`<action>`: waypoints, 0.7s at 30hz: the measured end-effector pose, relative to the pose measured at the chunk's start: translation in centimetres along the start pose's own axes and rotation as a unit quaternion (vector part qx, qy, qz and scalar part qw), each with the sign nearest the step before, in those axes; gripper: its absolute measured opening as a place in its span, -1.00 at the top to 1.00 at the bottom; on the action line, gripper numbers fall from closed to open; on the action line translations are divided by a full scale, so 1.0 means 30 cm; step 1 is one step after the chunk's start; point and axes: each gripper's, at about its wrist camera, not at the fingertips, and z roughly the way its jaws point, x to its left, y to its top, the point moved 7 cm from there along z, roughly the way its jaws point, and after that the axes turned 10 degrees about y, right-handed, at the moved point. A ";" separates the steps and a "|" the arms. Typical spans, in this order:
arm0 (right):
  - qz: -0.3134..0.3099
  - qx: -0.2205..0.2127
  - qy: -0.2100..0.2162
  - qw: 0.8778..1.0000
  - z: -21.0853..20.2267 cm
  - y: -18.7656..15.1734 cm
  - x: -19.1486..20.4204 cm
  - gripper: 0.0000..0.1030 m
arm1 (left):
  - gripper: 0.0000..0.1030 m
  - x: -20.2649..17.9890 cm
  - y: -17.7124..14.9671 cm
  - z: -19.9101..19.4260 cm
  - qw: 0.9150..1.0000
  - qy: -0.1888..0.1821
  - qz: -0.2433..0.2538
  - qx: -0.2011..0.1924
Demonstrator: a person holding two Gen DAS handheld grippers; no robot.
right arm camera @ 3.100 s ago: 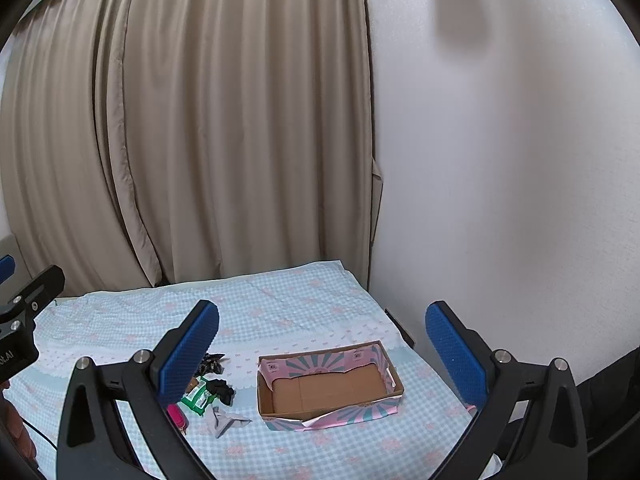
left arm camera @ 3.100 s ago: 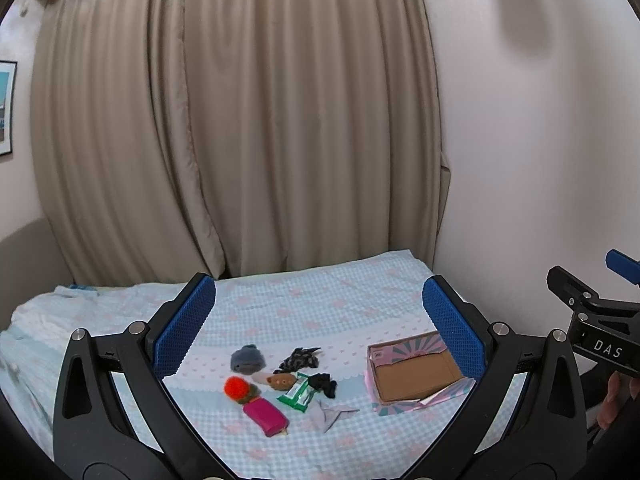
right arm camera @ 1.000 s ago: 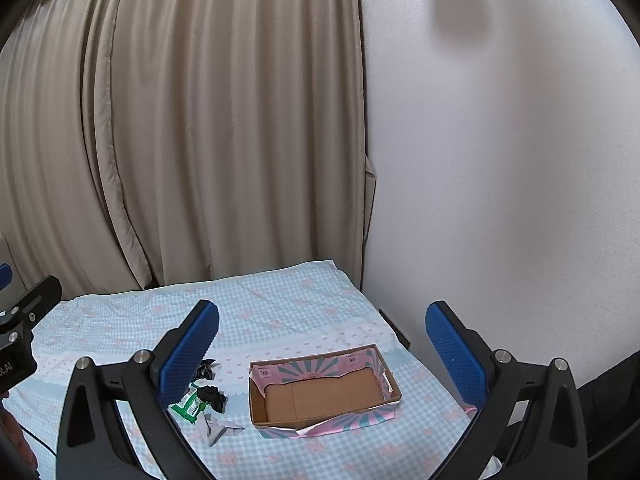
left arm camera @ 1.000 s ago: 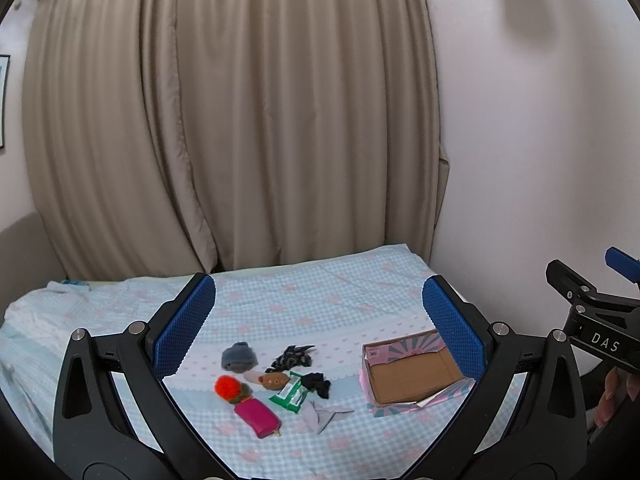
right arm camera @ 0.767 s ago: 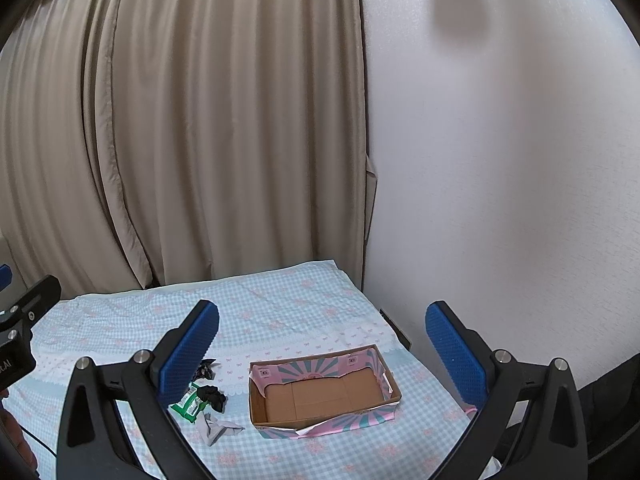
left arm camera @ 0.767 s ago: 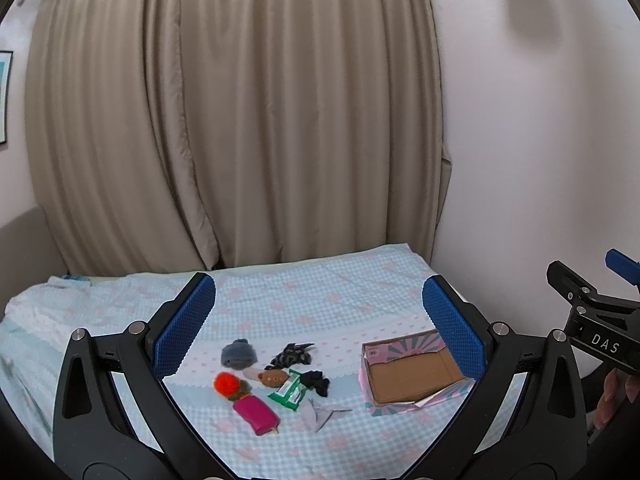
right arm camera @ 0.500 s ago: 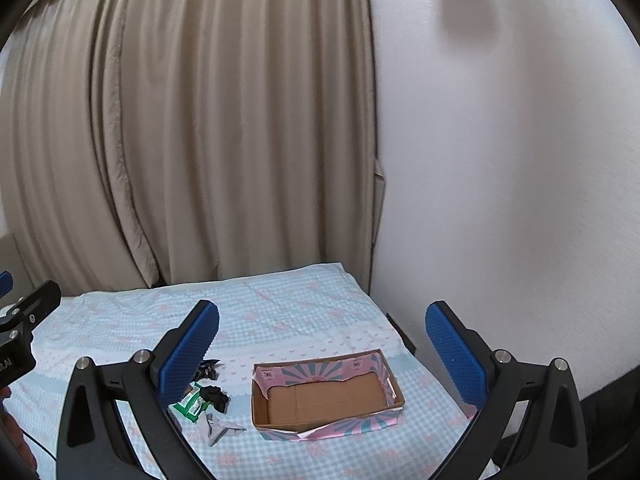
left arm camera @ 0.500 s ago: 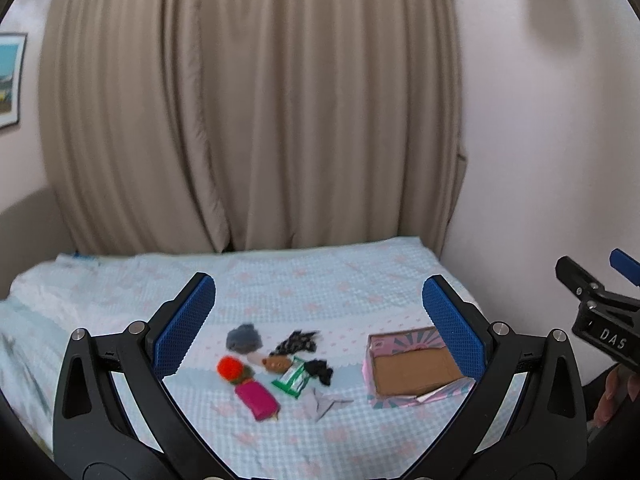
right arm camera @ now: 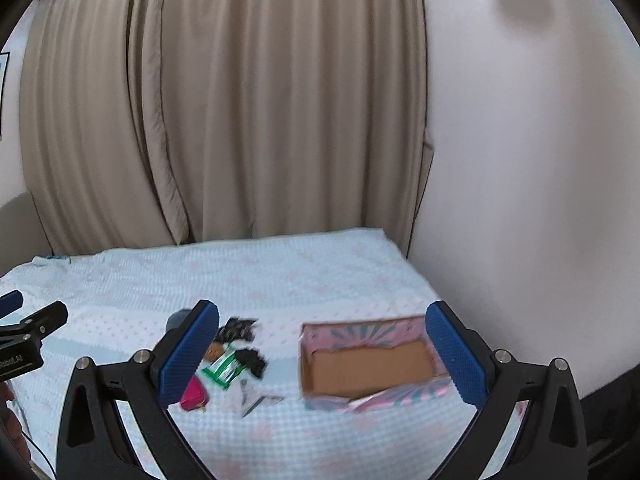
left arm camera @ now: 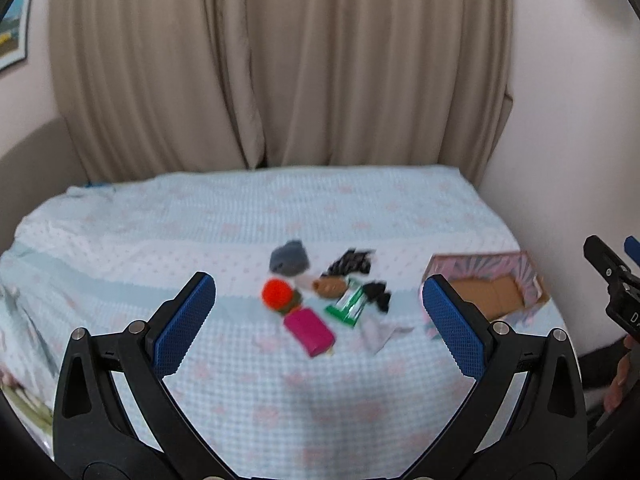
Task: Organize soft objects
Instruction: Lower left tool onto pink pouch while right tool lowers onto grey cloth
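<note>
Several small soft things lie in a cluster on the bed: a grey lump, an orange pompom, a magenta pouch, a green-and-white packet, black pieces and a grey folded piece. An open pink patterned cardboard box stands to their right; it shows nothing inside in the right wrist view. My left gripper is open and empty above the cluster's near side. My right gripper is open and empty, in front of the box.
The bed has a light blue checked cover. Beige curtains hang behind it and a white wall borders its right side. A framed picture hangs at far left.
Both grippers have moved forward and tilted down toward the bed, so the cluster and the box look larger and higher in view. Both stay open and empty.
</note>
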 end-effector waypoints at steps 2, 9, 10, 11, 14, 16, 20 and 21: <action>0.011 0.015 0.000 1.000 0.032 -0.045 0.047 -1.00 | -0.99 0.054 -0.027 0.062 1.000 -0.012 -0.003 0.023; 0.043 0.059 -0.019 0.997 0.199 -0.203 0.183 -1.00 | -0.99 0.169 -0.127 0.339 0.993 -0.055 -0.028 0.104; 0.047 0.063 -0.021 0.997 0.219 -0.221 0.190 -1.00 | -0.99 0.172 -0.143 0.385 0.991 -0.060 -0.032 0.114; 0.050 0.068 -0.024 0.996 0.248 -0.245 0.203 -1.00 | -0.99 0.171 -0.161 0.434 0.990 -0.063 -0.036 0.124; 0.062 0.086 -0.031 0.994 0.352 -0.326 0.231 -1.00 | -0.99 0.147 -0.226 0.582 0.984 -0.067 -0.041 0.158; 0.065 0.094 -0.032 0.993 0.421 -0.380 0.241 -1.00 | -0.99 0.117 -0.279 0.676 0.980 -0.070 -0.041 0.182; 0.073 0.119 -0.032 0.990 0.562 -0.489 0.253 -1.00 | -0.99 0.025 -0.398 0.848 0.970 -0.077 -0.045 0.226; 0.075 0.129 -0.030 0.988 0.601 -0.524 0.252 -1.00 | -0.99 0.002 -0.423 0.883 0.968 -0.078 -0.046 0.235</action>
